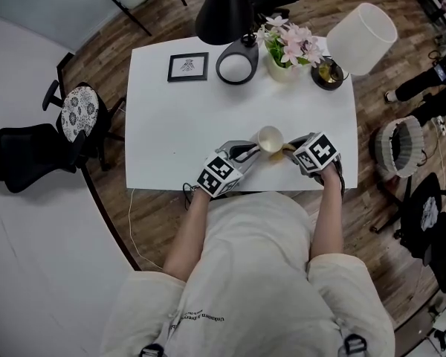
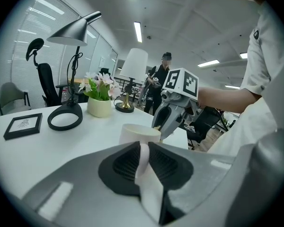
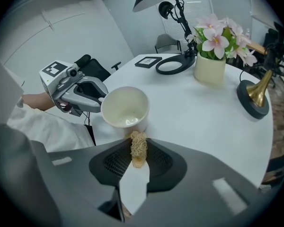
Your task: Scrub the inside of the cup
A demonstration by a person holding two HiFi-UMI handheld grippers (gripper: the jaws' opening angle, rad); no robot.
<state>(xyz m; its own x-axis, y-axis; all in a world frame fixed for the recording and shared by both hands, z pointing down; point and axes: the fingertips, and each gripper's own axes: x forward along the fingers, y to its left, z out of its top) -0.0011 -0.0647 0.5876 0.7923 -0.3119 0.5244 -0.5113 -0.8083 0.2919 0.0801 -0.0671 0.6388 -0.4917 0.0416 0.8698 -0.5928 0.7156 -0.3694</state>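
Note:
A cream cup (image 1: 270, 138) sits near the front edge of the white table (image 1: 171, 140), its mouth tilted toward the right gripper. My left gripper (image 1: 247, 152) is shut on the cup's handle (image 2: 144, 156), which shows squeezed between the dark pads. My right gripper (image 1: 290, 149) is shut on a tan fibrous scrubber (image 3: 138, 148). The scrubber's tip sits just outside the cup's rim (image 3: 125, 109). In the right gripper view the cup's inside looks pale with a wet shine at the bottom.
At the back of the table stand a framed picture (image 1: 188, 66), a black ring lamp base (image 1: 236, 67), a pot of pink flowers (image 1: 286, 50) and a white-shaded lamp (image 1: 360, 37). A black chair (image 1: 30, 155) stands left, and a person (image 2: 162, 82) stands beyond the table.

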